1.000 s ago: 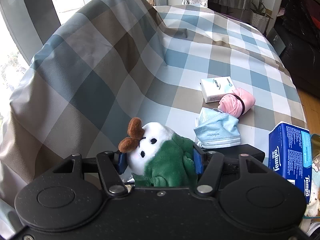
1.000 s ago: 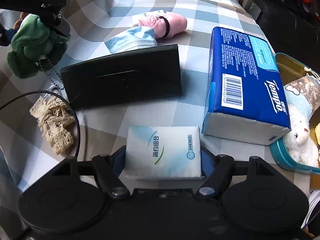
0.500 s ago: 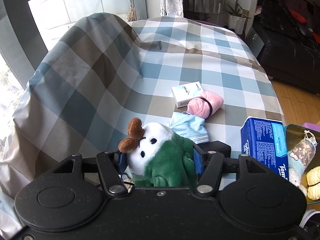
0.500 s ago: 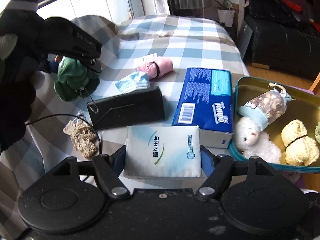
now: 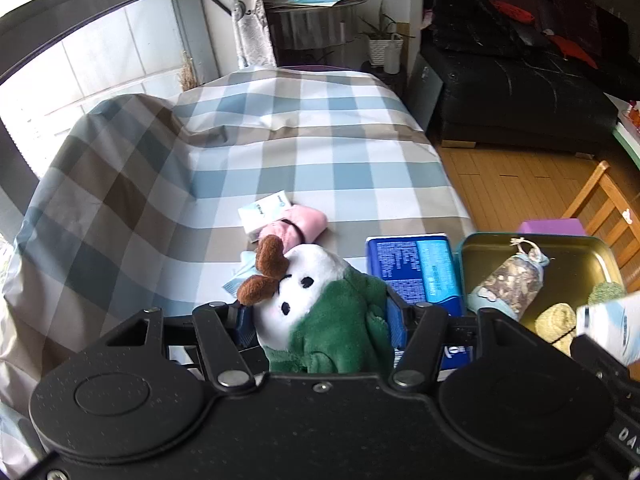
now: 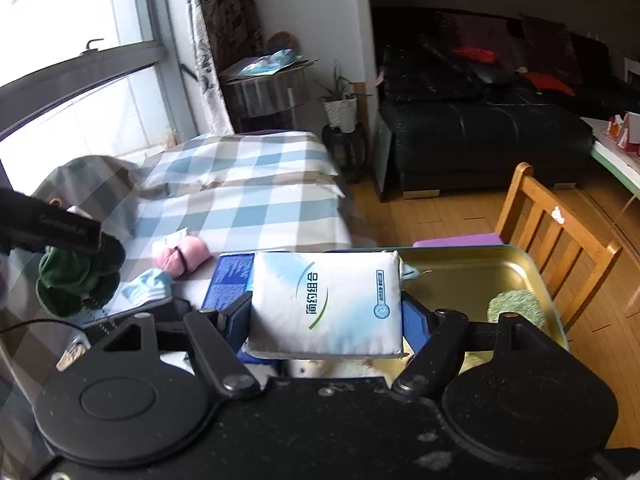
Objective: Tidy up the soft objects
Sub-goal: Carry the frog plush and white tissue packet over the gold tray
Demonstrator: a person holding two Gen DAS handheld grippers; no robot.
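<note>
A table (image 5: 328, 160) draped in a blue, tan and white checked cloth fills the left of both views, with a tall window behind it on the far left, a patterned curtain, a small potted plant in a white pot (image 6: 341, 110) and a black leather sofa (image 6: 480, 136) at the far right. The floor is wooden boards, and a wooden slatted chair (image 6: 560, 232) stands on the right.

The left hand-held gripper (image 5: 320, 320) is closed on a small plush toy with a white face, brown antlers and a green body (image 5: 316, 304); its head points up and to the far left, its long axis tilted, the blue pads pressing its sides. The right hand-held gripper (image 6: 326, 320) grips a flat white soft tissue pack with blue-green printing (image 6: 326, 304) by its two short sides. The pack stands upright on a long edge, its printed face towards the camera, and the Chinese characters on it run sideways. It is held above the near edge of a teal-rimmed, gold-lined metal tin (image 6: 472, 268).

The tin sits at the right end of the table and holds a patterned fabric bundle (image 5: 512, 280), a yellow rolled cloth (image 5: 556, 320) and a green one (image 6: 516, 304). Just left of it lies a blue tissue brick (image 5: 416, 272); its small print is unreadable. Farther left are a pink rolled cloth with a black band (image 5: 300, 224), a second white tissue pack (image 5: 266, 210) touching it, and a light blue face mask (image 6: 148, 284).
</note>
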